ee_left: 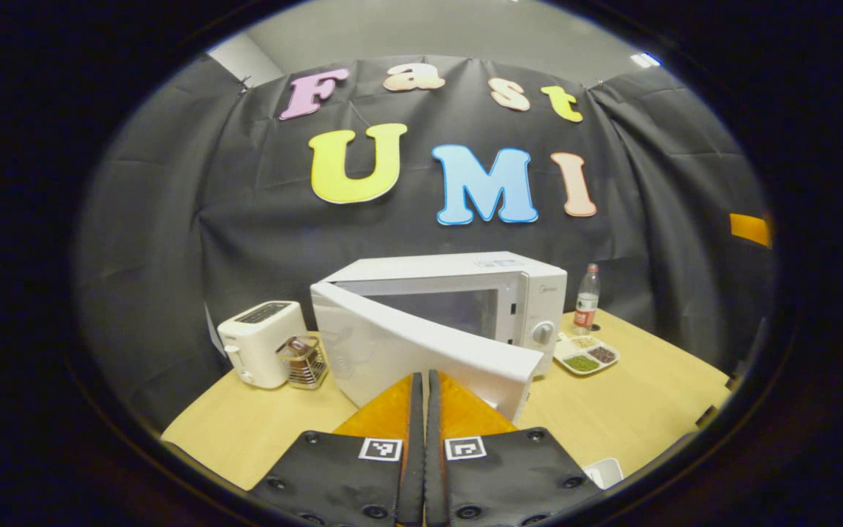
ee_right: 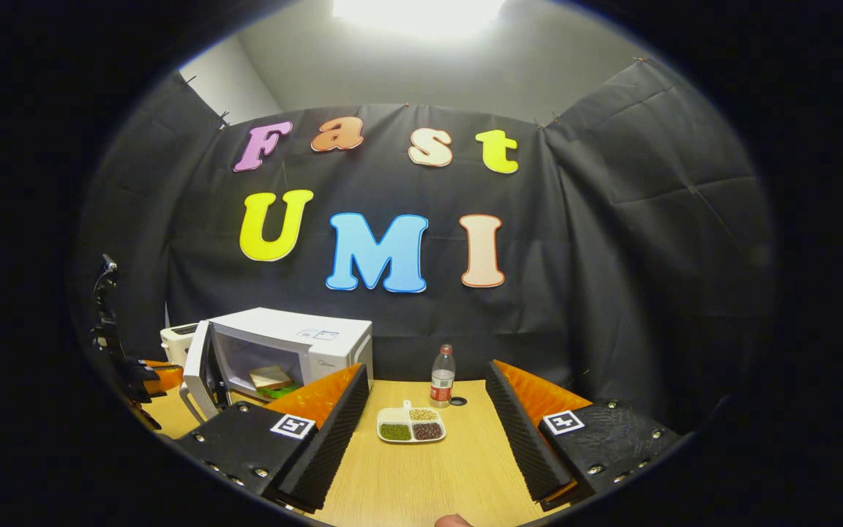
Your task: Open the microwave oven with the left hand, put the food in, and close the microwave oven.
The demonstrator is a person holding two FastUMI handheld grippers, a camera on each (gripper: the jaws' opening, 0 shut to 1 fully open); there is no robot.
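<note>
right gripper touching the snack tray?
Apart. The right gripper view shows the right gripper open, bare table between each of its fingers and the tray, which sits beyond.

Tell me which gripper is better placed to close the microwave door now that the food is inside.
Left. The left gripper, fingers together, sits right at the half-open door. The right gripper hangs open over the table, off to the microwave's side.

Left tool [ee_left: 421, 380] has fingers pressed together; right tool [ee_right: 427, 399] gapes wide.
</note>
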